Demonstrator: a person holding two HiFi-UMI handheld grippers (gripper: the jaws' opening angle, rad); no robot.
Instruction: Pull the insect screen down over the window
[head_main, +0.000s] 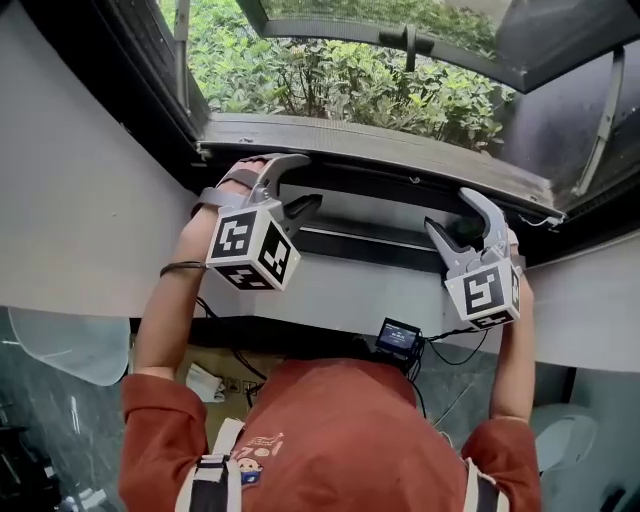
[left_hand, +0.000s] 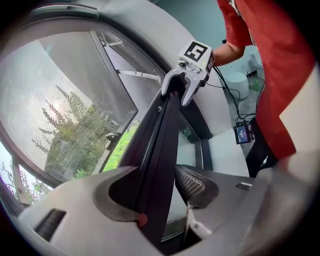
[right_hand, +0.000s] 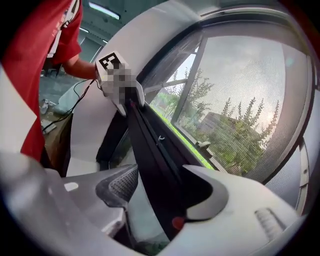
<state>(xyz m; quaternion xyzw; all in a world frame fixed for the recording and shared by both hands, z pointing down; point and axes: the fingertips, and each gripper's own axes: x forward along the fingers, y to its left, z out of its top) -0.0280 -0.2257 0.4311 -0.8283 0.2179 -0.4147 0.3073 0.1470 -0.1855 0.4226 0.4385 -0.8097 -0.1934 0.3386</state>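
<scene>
The insect screen's bottom bar (head_main: 380, 150) runs across the window frame, grey on top and dark beneath. Foliage shows through the screen's mesh (left_hand: 65, 110) (right_hand: 250, 90). My left gripper (head_main: 305, 182) straddles the bar near its left end, and my right gripper (head_main: 448, 208) straddles it near the right end. In the left gripper view the dark bar (left_hand: 160, 145) passes between the left gripper's (left_hand: 160, 185) jaws, against one jaw and clear of the ribbed pad (left_hand: 192, 182). The right gripper (right_hand: 160, 187) holds the bar (right_hand: 155, 150) the same way, its ribbed pad (right_hand: 120, 187) clear. Both are open.
White wall surrounds the window opening. The outward-opened sash with its handle (head_main: 408, 40) hangs beyond the bar, and a metal stay arm (head_main: 605, 100) is at the right. A small screen device (head_main: 398, 337) with cables sits below the sill by the person's red shirt.
</scene>
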